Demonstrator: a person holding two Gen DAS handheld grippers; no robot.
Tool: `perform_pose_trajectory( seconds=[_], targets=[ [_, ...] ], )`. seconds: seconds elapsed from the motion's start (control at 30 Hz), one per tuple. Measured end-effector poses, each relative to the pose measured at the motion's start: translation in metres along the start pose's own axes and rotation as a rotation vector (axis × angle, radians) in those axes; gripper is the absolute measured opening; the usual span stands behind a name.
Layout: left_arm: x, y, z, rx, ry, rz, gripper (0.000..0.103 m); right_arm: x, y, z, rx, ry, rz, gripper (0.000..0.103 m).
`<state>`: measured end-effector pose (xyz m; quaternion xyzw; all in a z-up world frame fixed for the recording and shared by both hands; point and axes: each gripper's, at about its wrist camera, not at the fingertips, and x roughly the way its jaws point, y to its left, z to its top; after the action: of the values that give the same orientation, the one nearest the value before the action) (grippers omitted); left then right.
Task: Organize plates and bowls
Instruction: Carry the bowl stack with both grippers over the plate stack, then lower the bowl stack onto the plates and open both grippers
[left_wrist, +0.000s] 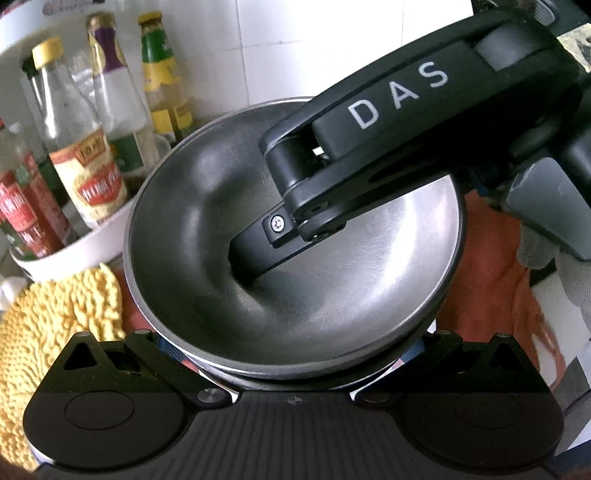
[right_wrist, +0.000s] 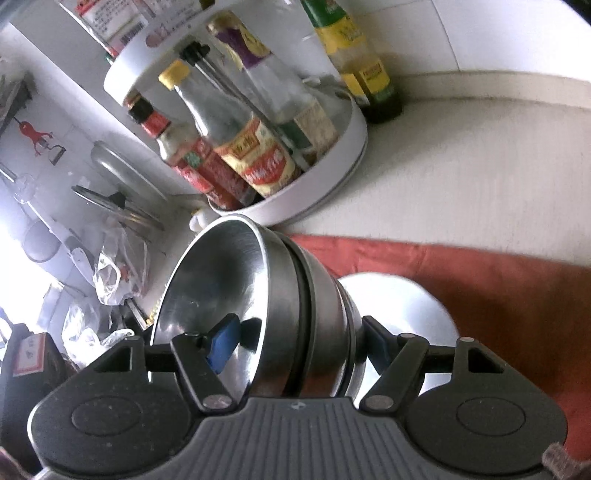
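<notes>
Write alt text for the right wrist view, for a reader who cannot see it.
The right gripper clamps a nested stack of steel bowls, one blue-padded finger inside the top bowl, the other against the stack's outside. Behind lie an orange cloth and a white turntable holding sauce bottles.

Home kitchen, sauce bottles (right_wrist: 236, 147) in rack, tiled wall (left_wrist: 295, 44), pot lids (right_wrist: 122, 173)

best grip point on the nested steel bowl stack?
The wall at the rim. The right gripper already shows it: one finger inside the top bowl, the other outside the stack of steel bowls, clamping the nested walls. The smooth, rounded outsides offer no other hold. The left gripper straddles the near rim.
</notes>
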<state>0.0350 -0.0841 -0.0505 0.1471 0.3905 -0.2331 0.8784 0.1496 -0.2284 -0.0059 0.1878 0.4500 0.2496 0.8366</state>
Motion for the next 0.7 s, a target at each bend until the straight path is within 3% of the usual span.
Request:
perform_pose_trajectory(
  seconds=[0.47, 0.7],
  targets=[
    [0.033, 0.007, -0.012, 0.021, 0.041, -0.025, 0.103, 0.021, -0.018, -0.022, 0.073, -0.040, -0.047, 0.066],
    [0.031, 0.004, -0.015, 0.037, 0.037, -0.018, 0.103, 0.024, -0.024, -0.026, 0.095, -0.033, -0.043, 0.066]
  ],
)
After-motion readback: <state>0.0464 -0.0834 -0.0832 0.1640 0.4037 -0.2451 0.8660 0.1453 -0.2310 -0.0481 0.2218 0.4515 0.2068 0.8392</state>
